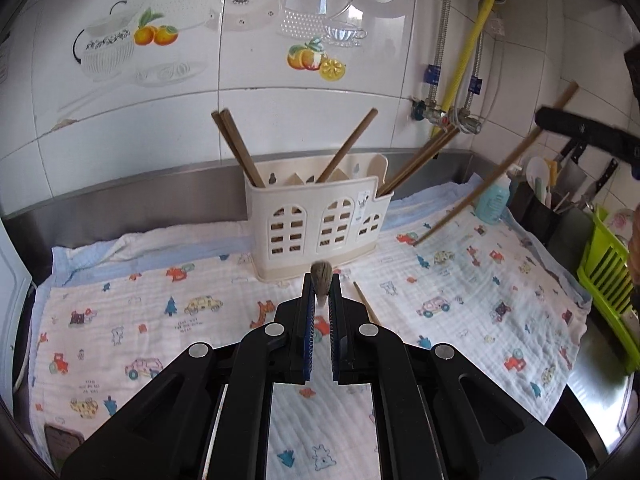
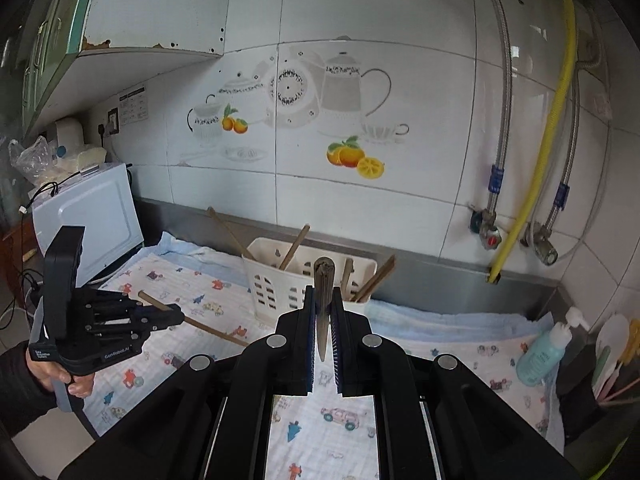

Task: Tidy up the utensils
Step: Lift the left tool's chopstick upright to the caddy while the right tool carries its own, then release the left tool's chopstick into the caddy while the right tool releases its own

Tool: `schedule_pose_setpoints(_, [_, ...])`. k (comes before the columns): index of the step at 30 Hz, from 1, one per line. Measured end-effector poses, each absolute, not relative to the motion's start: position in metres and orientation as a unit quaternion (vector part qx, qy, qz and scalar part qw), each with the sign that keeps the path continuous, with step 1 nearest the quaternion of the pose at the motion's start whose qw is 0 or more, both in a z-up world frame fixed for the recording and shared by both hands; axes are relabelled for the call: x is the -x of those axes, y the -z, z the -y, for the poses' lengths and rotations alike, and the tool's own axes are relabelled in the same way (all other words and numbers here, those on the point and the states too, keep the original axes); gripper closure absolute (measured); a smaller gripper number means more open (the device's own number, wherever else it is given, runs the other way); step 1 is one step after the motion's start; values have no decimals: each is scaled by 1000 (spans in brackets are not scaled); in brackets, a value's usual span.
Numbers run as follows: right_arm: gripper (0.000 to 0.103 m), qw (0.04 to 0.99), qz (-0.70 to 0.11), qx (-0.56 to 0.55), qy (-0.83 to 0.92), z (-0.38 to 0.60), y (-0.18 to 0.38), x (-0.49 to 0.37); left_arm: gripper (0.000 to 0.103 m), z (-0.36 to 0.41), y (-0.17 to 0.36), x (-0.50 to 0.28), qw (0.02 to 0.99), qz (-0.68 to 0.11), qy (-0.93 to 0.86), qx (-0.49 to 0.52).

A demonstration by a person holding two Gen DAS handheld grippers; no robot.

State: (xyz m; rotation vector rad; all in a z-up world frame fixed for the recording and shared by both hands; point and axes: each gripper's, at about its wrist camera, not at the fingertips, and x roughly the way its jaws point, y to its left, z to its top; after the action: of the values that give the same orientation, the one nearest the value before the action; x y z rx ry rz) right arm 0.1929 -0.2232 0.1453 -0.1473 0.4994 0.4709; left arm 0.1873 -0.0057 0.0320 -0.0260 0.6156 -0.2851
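A cream utensil holder stands on the printed cloth by the back wall, with several brown chopsticks leaning in its compartments. My left gripper is shut on one chopstick, seen end-on between the pads, in front of the holder. A short chopstick length shows beside its right finger; whether it is the same stick I cannot tell. My right gripper is shut on another chopstick, held high to the right of the holder and slanting down toward the cloth.
The printed cloth covers a steel counter. A blue pump bottle, knives and a green rack crowd the right end. A white microwave stands at the left. Pipes and valves run down the tiled wall.
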Motion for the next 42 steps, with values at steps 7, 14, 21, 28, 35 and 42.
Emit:
schedule_pose_setpoints(7, [96, 940, -231, 74, -240, 206, -182, -226, 98, 5, -65, -199, 949, -282, 144, 1])
schedule_pose_setpoints(14, [96, 946, -224, 80, -220, 199, -197, -256, 98, 4, -107, -208, 957, -249, 149, -8])
schedule_pose_setpoints(21, [96, 942, -250, 85, -205, 197, -182, -288, 98, 8, -155, -222, 970, -199, 142, -15])
schedule_pose_setpoints(28, [96, 936, -273, 91, -203, 196, -164, -303, 98, 12, -190, -249, 980, -157, 121, -19])
schedule_pose_setpoints(35, [96, 930, -287, 96, -207, 195, -149, -311, 98, 15, -191, -282, 983, -151, 101, -5])
schedule_pose_setpoints(42, [96, 927, -297, 97, -209, 198, -138, -314, 98, 12, -158, -310, 979, -185, 80, 6])
